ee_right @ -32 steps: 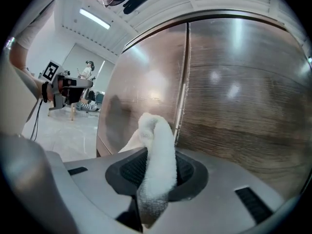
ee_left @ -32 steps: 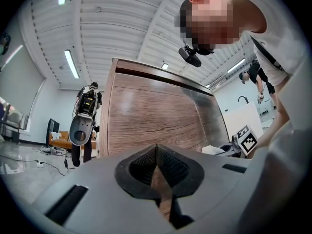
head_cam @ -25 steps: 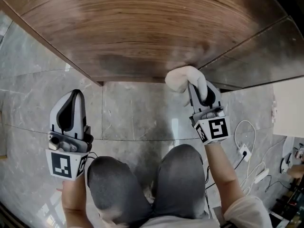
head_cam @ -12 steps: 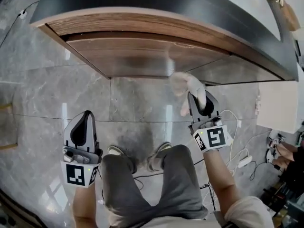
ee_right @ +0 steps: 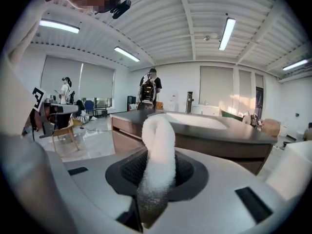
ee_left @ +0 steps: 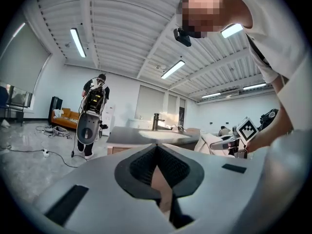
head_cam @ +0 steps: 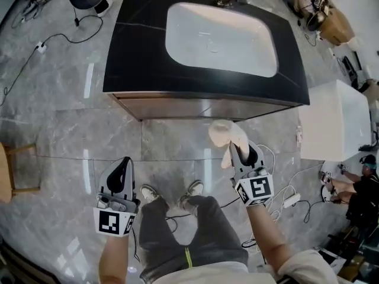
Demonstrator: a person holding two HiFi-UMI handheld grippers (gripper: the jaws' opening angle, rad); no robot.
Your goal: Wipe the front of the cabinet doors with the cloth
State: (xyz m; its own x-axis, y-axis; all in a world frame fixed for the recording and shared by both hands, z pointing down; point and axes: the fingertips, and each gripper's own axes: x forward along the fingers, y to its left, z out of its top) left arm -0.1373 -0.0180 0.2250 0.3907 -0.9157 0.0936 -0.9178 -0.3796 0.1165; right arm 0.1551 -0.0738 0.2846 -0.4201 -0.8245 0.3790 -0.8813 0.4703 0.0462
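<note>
The vanity cabinet has a black top (head_cam: 136,46) and a white sink (head_cam: 222,37). Only a thin strip of its wooden door front (head_cam: 201,108) shows from above. A cream cloth (head_cam: 227,136) hangs folded from my right gripper (head_cam: 240,149), which is shut on it a short way off the cabinet front. In the right gripper view the cloth (ee_right: 158,150) loops up between the pads, with the cabinet (ee_right: 195,143) beyond. My left gripper (head_cam: 123,162) is held low on the left, shut with nothing in it. In its own view the left gripper (ee_left: 156,149) has its tips meeting.
A grey marble floor (head_cam: 59,135) lies all around. White cables and a power strip (head_cam: 290,201) lie at the right. A white block (head_cam: 334,120) stands right of the cabinet and a wooden stool (head_cam: 15,170) at the left edge. People stand in the background.
The view has risen from the wooden door front to above the cabinet top and sink. The right gripper with the cloth has come away from the door; both grippers sit lower.
</note>
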